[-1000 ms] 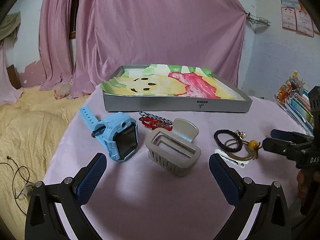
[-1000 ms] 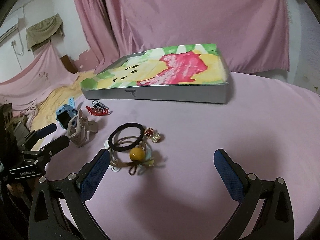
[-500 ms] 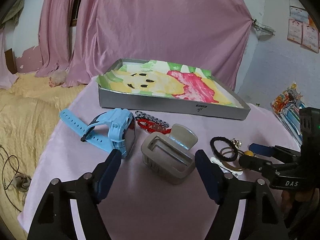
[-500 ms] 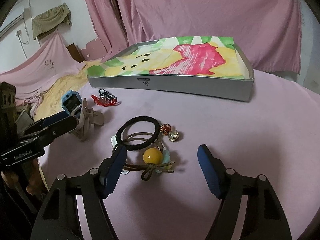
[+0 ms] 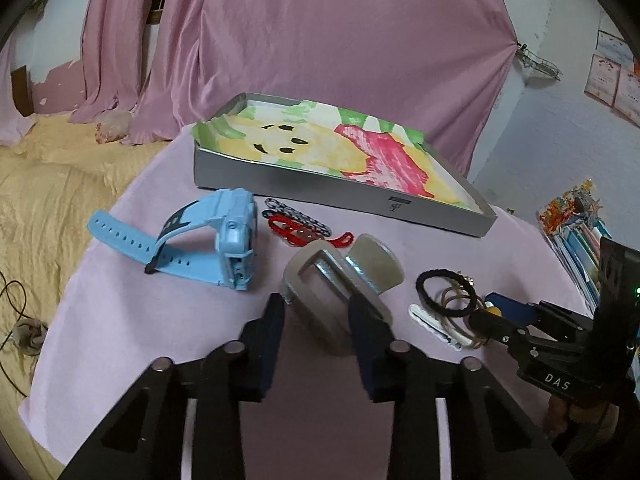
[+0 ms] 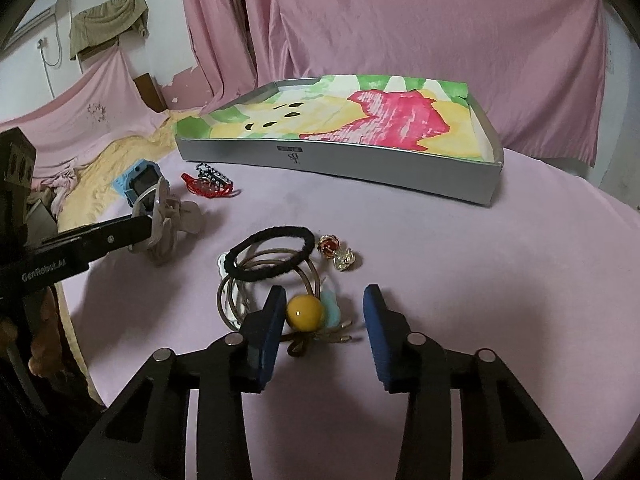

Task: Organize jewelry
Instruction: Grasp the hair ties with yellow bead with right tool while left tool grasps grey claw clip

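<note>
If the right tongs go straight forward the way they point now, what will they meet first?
Most likely the yellow bead of the brown hair tie, lying just ahead between the open fingers of the right tongs, beside the left pad. Beyond it are the gold earrings, though depth is uncertain.

The left wrist view looks low and forward along its own fingers across the pink table (image 5: 168, 352), close over the beige hair claw (image 5: 340, 280), facing the tray (image 5: 340, 196) and the pink curtain (image 5: 340, 40) behind. The right wrist view sits further right, close above the hair ties (image 6: 272, 256), facing the same tray (image 6: 340, 164) from the other side. Both share the claw (image 6: 168, 216), the blue watch (image 5: 216, 236), the ties and each other's gripper.
</note>
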The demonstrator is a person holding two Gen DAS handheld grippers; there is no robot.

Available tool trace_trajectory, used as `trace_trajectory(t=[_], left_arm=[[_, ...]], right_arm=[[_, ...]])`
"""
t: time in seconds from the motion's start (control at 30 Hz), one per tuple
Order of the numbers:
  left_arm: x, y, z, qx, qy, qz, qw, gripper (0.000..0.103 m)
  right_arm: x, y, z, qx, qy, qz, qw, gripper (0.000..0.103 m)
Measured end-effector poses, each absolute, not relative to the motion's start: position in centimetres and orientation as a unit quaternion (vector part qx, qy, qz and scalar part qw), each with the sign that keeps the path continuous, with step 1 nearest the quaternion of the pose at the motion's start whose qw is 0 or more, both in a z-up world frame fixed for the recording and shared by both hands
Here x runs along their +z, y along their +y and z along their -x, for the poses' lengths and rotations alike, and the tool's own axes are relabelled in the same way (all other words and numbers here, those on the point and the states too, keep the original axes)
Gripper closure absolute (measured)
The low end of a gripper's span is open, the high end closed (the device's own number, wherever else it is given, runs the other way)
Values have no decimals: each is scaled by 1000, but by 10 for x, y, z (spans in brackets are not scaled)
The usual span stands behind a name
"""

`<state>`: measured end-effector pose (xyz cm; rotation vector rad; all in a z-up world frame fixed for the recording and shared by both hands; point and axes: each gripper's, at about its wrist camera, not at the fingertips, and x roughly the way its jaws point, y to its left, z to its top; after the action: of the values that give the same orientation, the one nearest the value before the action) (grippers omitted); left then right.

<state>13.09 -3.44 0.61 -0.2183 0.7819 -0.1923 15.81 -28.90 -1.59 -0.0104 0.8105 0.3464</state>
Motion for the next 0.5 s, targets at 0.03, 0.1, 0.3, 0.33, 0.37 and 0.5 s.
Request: trace_trajectory(t=[0.03, 0.1, 0.3, 0.33, 0.37, 0.5], left_arm=[[6, -36, -131, -95, 380, 107, 914, 81], [6, -39, -131, -99, 381, 104, 913, 84], [1, -48, -131, -108, 401, 88, 905, 94], [1, -50, -130, -108, 400, 85, 906, 94], [1, -50, -129, -107, 399, 83, 907, 94], [1, -52, -125, -107, 397, 78, 908, 95]], right_arm=[[-16, -290, -157, 168, 392, 5, 905, 72], [-16, -292, -155, 169, 392, 3, 904, 74], [-17, -298, -145, 175, 388, -3, 905, 78], [-17, -299, -143, 176, 388, -6, 905, 79], [-17, -301, -141, 177, 388, -10, 905, 80], [-14, -307, -132, 179, 384, -13, 906, 82]])
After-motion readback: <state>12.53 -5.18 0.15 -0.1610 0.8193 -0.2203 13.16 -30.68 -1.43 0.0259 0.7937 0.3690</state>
